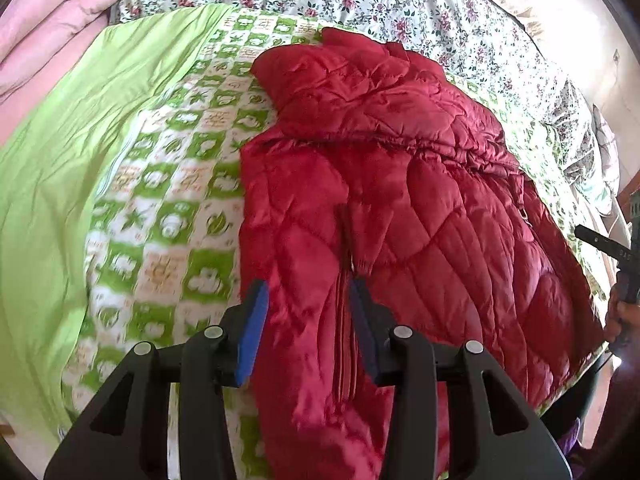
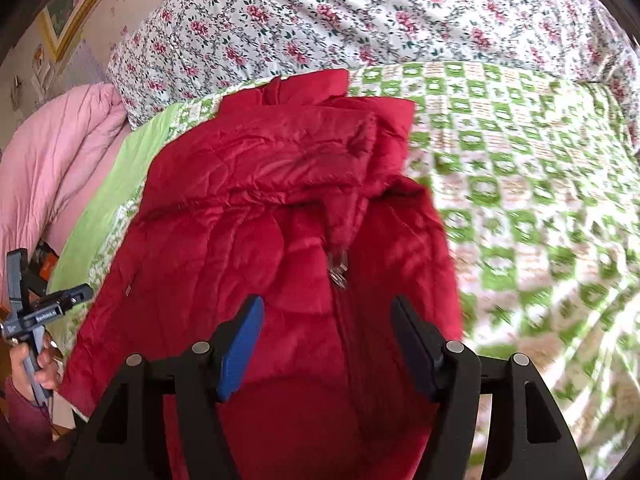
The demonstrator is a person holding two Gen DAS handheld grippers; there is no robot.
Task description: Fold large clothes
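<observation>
Red quilted jacket (image 1: 380,184) lies spread on the bed, on a green-and-white checked quilt (image 1: 168,200); collar end at 12 o'clock in both views, hem toward the cameras

Left hand-held gripper (image 1: 308,324): jaws parted, moderately wide, blue pads either side of a ribbed seam of the jacket, nothing clamped. Cannot tell whether the tips touch the fabric

Right hand-held gripper (image 2: 328,344): jaws wide apart, over the jacket's front, straddling the zip line; zip pull (image 2: 338,268) just beyond the tips at 12 o'clock. Nothing held

Around:
- plain lime-green sheet (image 1: 52,184) at 9 o'clock of the jacket in the left view, beside the checked quilt
- pink bedding (image 1: 52,12) bunched at 10–11 o'clock in the left view; same at 9 o'clock in the right view
- floral cover (image 2: 360,12), white with red roses, across 12 o'clock behind the jacket
- right view, 8 o'clock: the left device seen from outside, held in a bare hand (image 2: 38,364), off the jacket's edge
- framed picture (image 2: 68,12) on the wall at 10–11 o'clock, right view

Both views motion-blurred on the quilt
</observation>
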